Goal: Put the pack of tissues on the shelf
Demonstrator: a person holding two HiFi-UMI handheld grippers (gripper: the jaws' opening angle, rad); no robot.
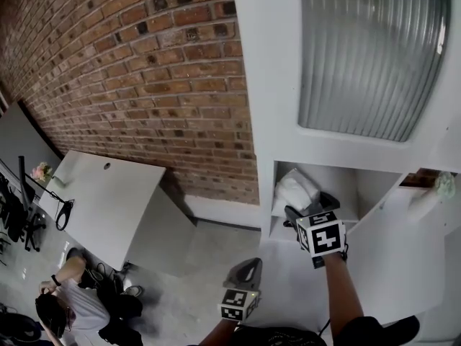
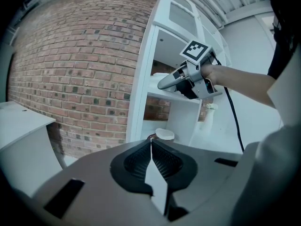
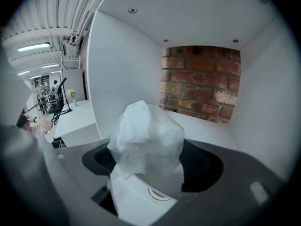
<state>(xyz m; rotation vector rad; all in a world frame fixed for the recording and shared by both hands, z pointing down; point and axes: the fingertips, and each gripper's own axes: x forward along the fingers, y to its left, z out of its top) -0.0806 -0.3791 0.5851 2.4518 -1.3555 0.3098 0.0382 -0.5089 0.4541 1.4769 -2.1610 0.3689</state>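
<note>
**Head view.** At lower right, reaching into an open compartment of the white cabinet (image 1: 263,85): right claw (image 1: 310,206), marker cube turned toward the camera. Just past its tips, resting on the shelf (image 1: 344,193): pack of tissues (image 1: 295,188), white, in crinkled clear wrap. At bottom centre, lower in the frame and well apart from the shelf: left claw (image 1: 247,267). Across the upper left, a brick wall (image 1: 144,71). At left, a white bench (image 1: 108,193). In the lower left corner, a person (image 1: 72,305) low on the floor.

**Left gripper view.** Left claw pressed together along the whole seam, with nothing between. Above and to the right of centre, the right claw at the shelf's front edge, held out on a bare forearm.

**Right gripper view.** Right claw spread wide. In the middle of the frame, between the two dark pads: the pack of tissues, standing on the shelf board. Right pad plainly apart from the wrap. Left pad close beside it, contact not to be made out. Behind the pack, brick at the back of the compartment.
</note>
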